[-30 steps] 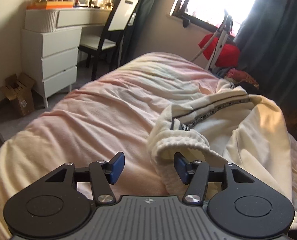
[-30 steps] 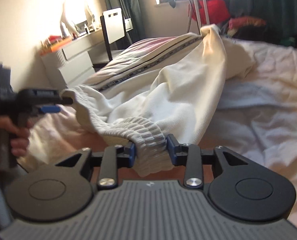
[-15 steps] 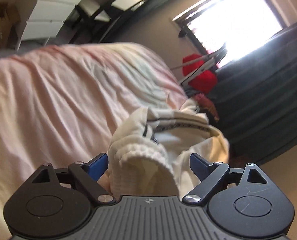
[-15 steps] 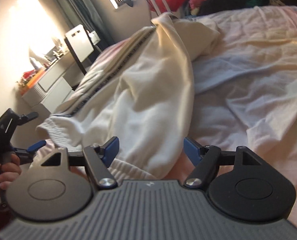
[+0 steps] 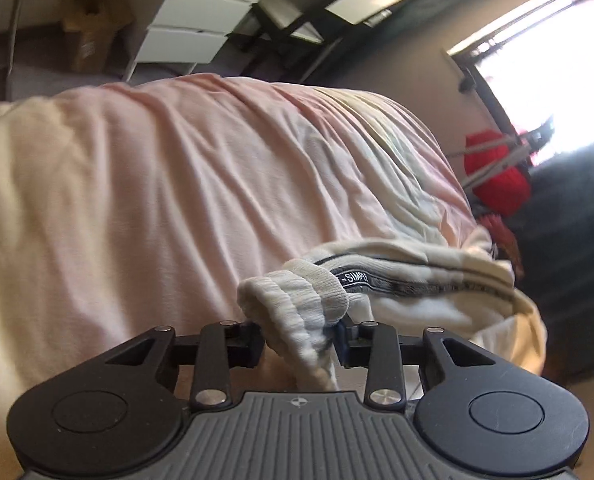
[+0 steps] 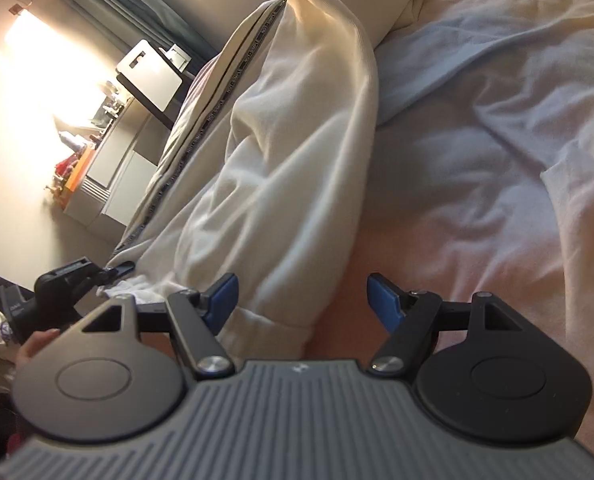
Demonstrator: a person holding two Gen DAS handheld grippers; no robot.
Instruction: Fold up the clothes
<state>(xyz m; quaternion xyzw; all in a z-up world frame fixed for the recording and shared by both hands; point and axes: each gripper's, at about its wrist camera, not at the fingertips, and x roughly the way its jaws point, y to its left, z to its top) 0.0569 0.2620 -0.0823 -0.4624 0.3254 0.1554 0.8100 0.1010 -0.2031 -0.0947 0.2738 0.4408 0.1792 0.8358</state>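
Observation:
Cream sweatpants (image 6: 297,128) with a dark lettered side stripe lie along the pink bed (image 6: 497,184). In the left wrist view my left gripper (image 5: 299,340) is shut on the ribbed cuff (image 5: 297,312) of the sweatpants (image 5: 437,300), which bunches up between the blue pads. In the right wrist view my right gripper (image 6: 303,296) stands open over the other leg's end; the cloth lies by the left pad and bare sheet shows under the right one. The left gripper (image 6: 97,272) appears there at the far left, held by a hand.
The bed cover (image 5: 177,184) fills most of the left wrist view. Beyond it stand a white drawer unit (image 5: 201,28), a dark chair (image 5: 337,4), a cardboard box (image 5: 93,28), a bright window (image 5: 545,72) and a red item (image 5: 497,176) with dark curtains.
My left gripper has closed on the ribbed cuff after standing open around it. My right gripper let go of the other cuff a second ago and now stays open, tilted further.

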